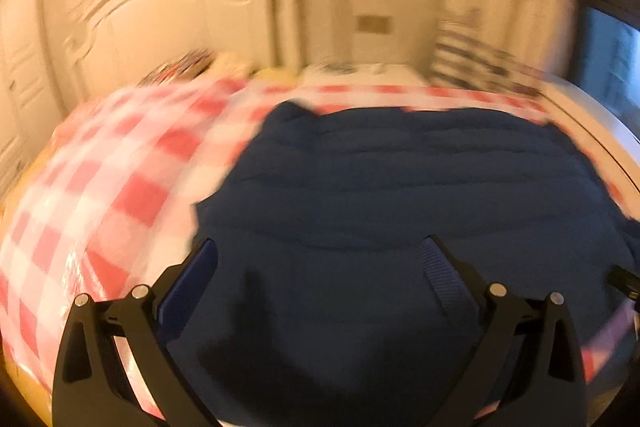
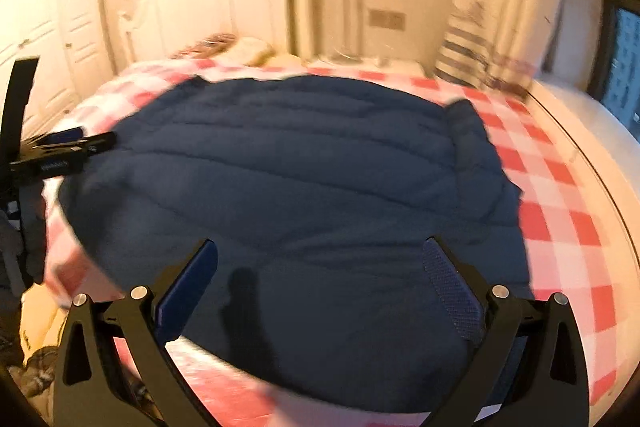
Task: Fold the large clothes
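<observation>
Our left gripper [image 1: 318, 259] and right gripper [image 2: 320, 259] spread wide above the navy quilted jacket [image 2: 280, 167], checked cloth [image 2: 560, 187] bare around its edges, far wall blurred.

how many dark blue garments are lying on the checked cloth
1: a navy quilted garment spread across the middle of the red-and-white checked cloth. Blur could hide smaller items.

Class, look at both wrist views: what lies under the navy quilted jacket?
Under the navy quilted jacket lies a red-and-white checked cloth, showing all round its edges. What the jacket covers, and whatever the cloth itself rests on, cannot be seen.
</observation>
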